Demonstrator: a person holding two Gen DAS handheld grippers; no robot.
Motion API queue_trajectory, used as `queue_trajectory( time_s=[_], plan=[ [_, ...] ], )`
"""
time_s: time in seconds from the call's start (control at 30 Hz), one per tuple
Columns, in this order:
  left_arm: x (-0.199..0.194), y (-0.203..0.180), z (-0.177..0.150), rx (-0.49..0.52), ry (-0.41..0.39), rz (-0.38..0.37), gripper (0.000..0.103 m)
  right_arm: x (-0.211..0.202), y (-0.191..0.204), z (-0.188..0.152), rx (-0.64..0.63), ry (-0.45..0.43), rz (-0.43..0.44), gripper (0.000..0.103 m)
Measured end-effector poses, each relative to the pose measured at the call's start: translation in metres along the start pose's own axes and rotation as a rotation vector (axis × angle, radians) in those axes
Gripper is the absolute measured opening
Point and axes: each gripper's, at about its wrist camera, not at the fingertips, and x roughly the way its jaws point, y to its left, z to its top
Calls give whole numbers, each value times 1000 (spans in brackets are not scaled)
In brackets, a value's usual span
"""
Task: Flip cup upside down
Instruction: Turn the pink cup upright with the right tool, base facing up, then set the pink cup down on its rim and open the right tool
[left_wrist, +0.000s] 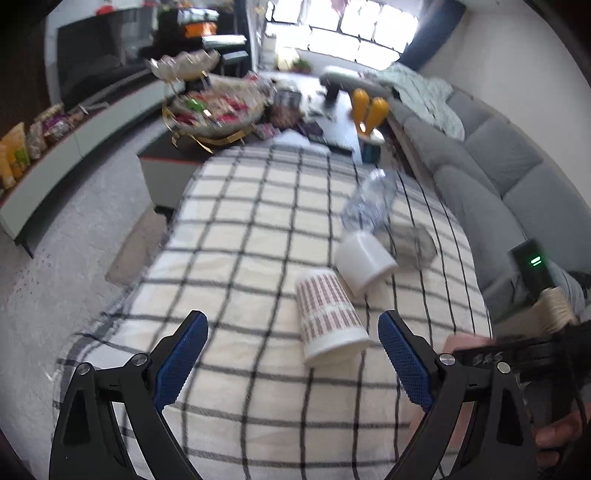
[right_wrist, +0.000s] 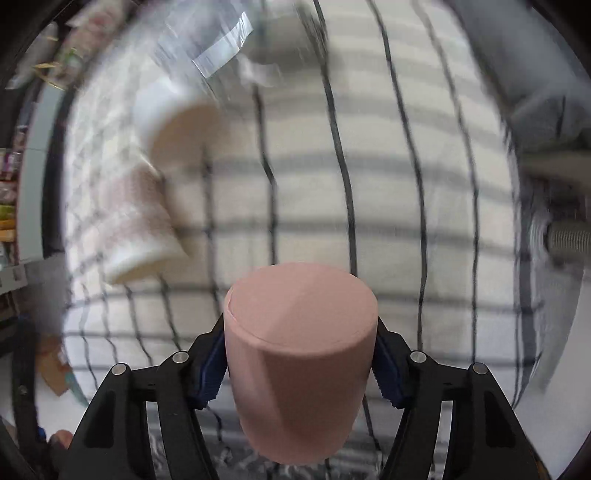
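My right gripper (right_wrist: 300, 350) is shut on a pink cup (right_wrist: 299, 343). The cup's flat base faces the camera and it hangs above the checked cloth (right_wrist: 388, 192). My left gripper (left_wrist: 291, 339) is open and empty, low over the cloth (left_wrist: 240, 229). A striped paper cup (left_wrist: 328, 314) lies on its side just ahead of it, between the fingers; it also shows in the right wrist view (right_wrist: 140, 221). A white cup (left_wrist: 364, 258) lies on its side beyond it, also in the right wrist view (right_wrist: 177, 125). The right gripper's body (left_wrist: 517, 358) shows at the lower right of the left wrist view.
A clear plastic bottle (left_wrist: 373, 199) lies on the cloth behind the white cup. A grey sofa (left_wrist: 491, 166) runs along the right. A low table with a snack stand (left_wrist: 210, 107) and two orange bottles (left_wrist: 369, 107) is at the far end.
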Motion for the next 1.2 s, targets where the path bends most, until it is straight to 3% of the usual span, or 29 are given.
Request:
queue_trajectory(
  time_s=[0.2,0.27,0.33,0.67,1.2],
  plan=[
    [1,19,-4,-35,-102,72,95,-35,21,-2,-75,-502,-43,67],
    [7,23,-9,-33,-112,108,95,-29,33,-6,-99,-628,-80,67],
    [15,28,-15,-34,-117,124,95,-28,35,-11,-93,-695,-93,67],
    [35,30,-33,-8,-87,170,95,-6,39,-25,-40,-831,-117,67],
    [42,35,-40,-10,-50,172,95,21,44,-50,-63,-802,-128,67]
  ],
)
